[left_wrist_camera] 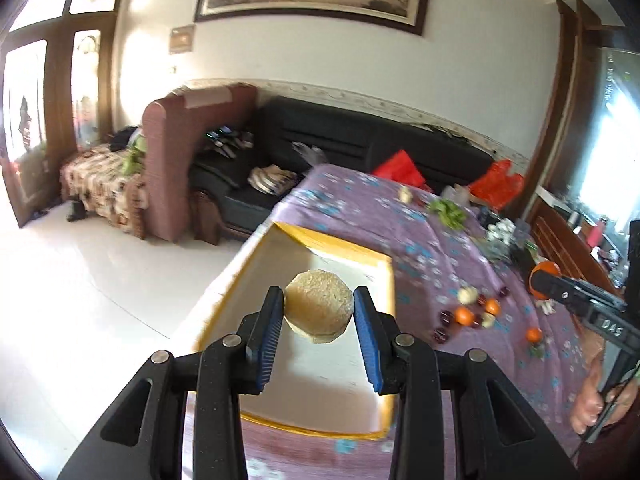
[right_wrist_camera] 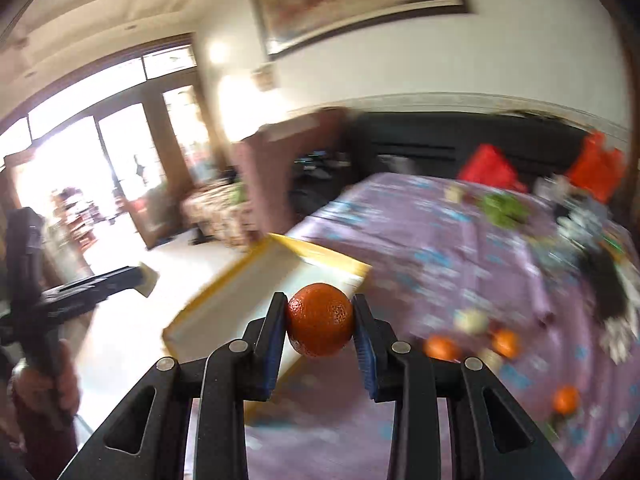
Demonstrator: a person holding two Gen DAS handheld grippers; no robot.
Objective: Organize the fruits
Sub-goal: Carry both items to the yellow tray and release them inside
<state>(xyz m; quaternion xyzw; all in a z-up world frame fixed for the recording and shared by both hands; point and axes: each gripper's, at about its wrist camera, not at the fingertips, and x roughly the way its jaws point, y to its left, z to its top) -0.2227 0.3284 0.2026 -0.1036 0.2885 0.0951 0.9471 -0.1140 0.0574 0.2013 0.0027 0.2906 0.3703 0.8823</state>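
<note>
My left gripper [left_wrist_camera: 319, 310] is shut on a pale yellow, rough-skinned round fruit [left_wrist_camera: 319, 304] and holds it above a white box with a yellow rim [left_wrist_camera: 384, 276]. My right gripper [right_wrist_camera: 320, 320] is shut on an orange [right_wrist_camera: 320, 319], held over the box's right edge [right_wrist_camera: 332, 266]. Loose fruit lies on the purple cloth to the right: oranges [left_wrist_camera: 464, 315], pale fruits [left_wrist_camera: 467, 294] and dark red ones [left_wrist_camera: 440, 335]. The oranges also show in the right wrist view [right_wrist_camera: 440, 348]. The right gripper with its orange appears at the right of the left wrist view [left_wrist_camera: 546, 276].
The table has a purple flowered cloth [left_wrist_camera: 420, 232]. Leafy greens [left_wrist_camera: 448, 212], red bags [left_wrist_camera: 496, 184] and clutter stand at its far end. A black sofa [left_wrist_camera: 360, 140] and a brown armchair [left_wrist_camera: 172, 160] stand behind. White floor [left_wrist_camera: 100, 280] lies left of the table.
</note>
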